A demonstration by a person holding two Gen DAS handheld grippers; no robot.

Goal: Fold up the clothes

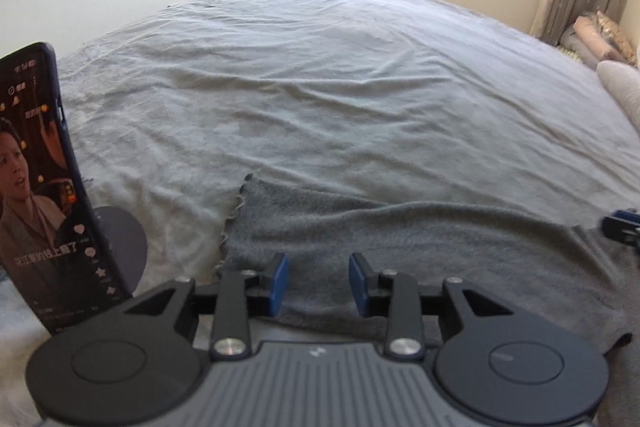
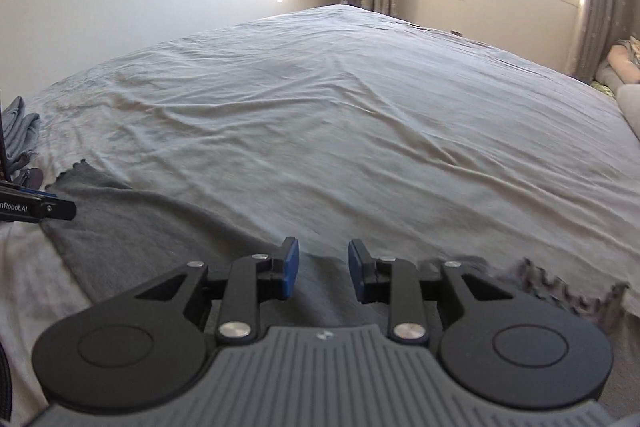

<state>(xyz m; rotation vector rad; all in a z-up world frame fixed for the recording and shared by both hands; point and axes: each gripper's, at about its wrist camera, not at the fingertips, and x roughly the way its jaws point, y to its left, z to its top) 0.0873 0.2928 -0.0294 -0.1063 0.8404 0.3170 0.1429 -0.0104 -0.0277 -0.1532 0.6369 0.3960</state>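
Wrinkled grey bed (image 1: 320, 87) carries a dark grey garment (image 1: 400, 239) along its near edge, long axis running left to right. Left gripper (image 1: 318, 283) and right gripper (image 2: 323, 273) both hover over it, jaws parted and holding nothing, 1 near each end.

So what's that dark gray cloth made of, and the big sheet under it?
The dark gray cloth looks like soft knit, maybe fleece or wool: fuzzy, matte surface, wavy stitched edge. The sheet looks like thin woven cotton: smooth, pale gray, with many fine creases.
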